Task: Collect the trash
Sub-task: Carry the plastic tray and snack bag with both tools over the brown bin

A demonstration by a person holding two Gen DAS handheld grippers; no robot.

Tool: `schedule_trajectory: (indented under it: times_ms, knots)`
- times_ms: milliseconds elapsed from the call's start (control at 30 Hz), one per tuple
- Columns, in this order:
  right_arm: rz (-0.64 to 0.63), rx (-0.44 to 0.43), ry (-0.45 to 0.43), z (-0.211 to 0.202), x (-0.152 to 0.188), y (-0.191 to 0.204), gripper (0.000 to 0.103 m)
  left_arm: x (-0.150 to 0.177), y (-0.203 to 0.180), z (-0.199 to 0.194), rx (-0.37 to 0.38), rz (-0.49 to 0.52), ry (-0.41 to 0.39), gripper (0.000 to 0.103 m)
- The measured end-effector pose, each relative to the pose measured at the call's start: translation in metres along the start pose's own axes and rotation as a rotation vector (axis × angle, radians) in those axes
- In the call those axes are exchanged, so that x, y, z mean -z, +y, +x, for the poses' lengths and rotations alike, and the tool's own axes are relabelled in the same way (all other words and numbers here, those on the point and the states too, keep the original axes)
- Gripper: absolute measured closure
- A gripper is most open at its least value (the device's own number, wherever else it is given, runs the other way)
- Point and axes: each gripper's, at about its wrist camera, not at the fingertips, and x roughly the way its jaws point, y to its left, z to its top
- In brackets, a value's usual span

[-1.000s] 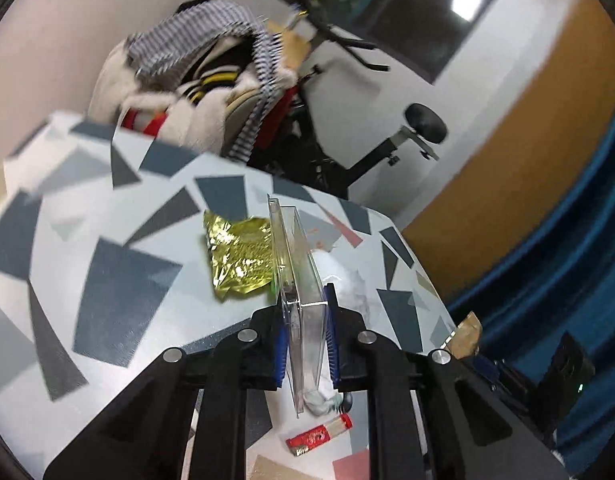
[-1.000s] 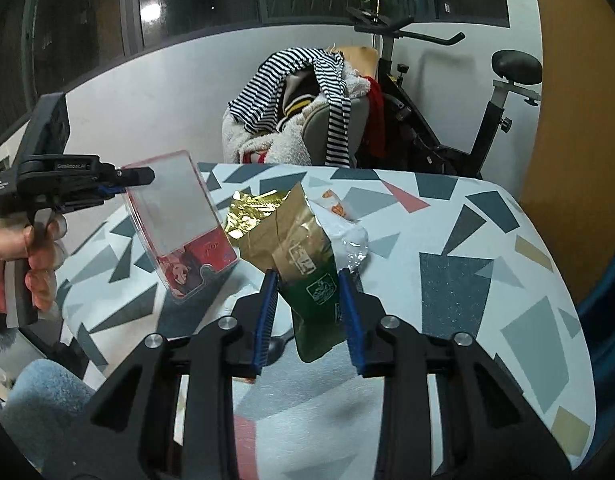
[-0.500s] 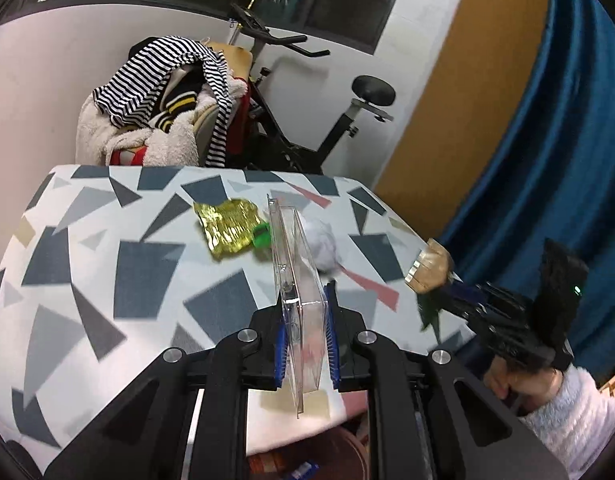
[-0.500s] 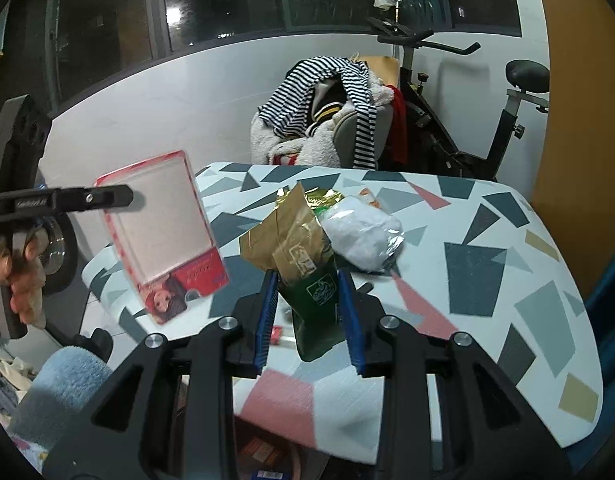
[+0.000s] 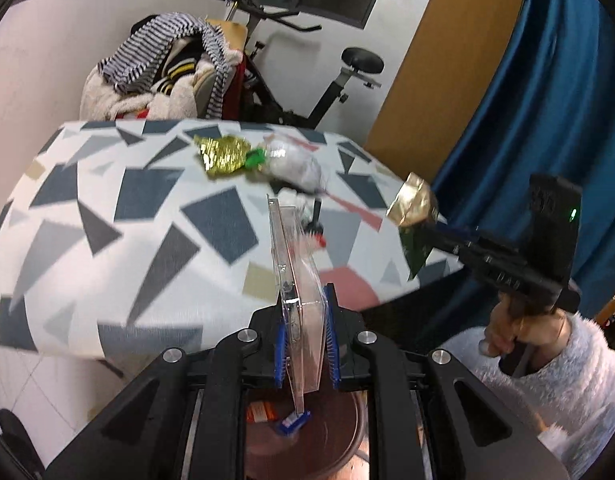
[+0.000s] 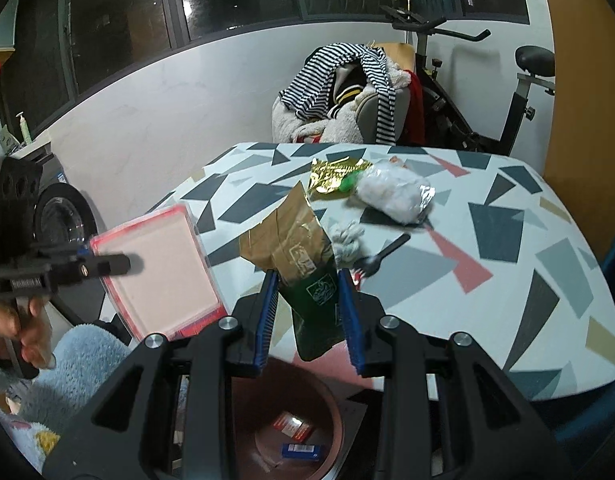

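Patterned bench (image 5: 155, 216) fills mid-frame; our left claw (image 5: 305, 344) clamps a clear plastic case (image 5: 295, 280) at lower centre, our right claw (image 6: 309, 312) pinches a green-gold wrapper (image 6: 303, 256) above a brown bin (image 6: 307, 420).

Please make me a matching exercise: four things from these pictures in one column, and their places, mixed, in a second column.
Things:
1. clear plastic case
2. green and gold pouch
3. gold foil wrapper
4. small blue box

Places:
A. on the table
B. in the brown bin
C. in the left tongs
D. in the right tongs

Pairs: 1-C, 2-D, 3-A, 4-B
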Motion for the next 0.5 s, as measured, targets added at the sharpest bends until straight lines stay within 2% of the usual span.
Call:
schedule_trajectory:
  times_ms: [233, 500]
  knots:
    - [0.03, -0.014, 0.035, 0.006, 0.019, 0.005, 0.07, 0.039, 0.006, 0.021, -0.019, -0.013, 0.076, 0.087]
    - [0.041, -0.009, 0.075, 0.018, 0.031, 0.002, 0.07, 0.053, 0.006, 0.051, -0.001, -0.006, 0.133, 0.087]
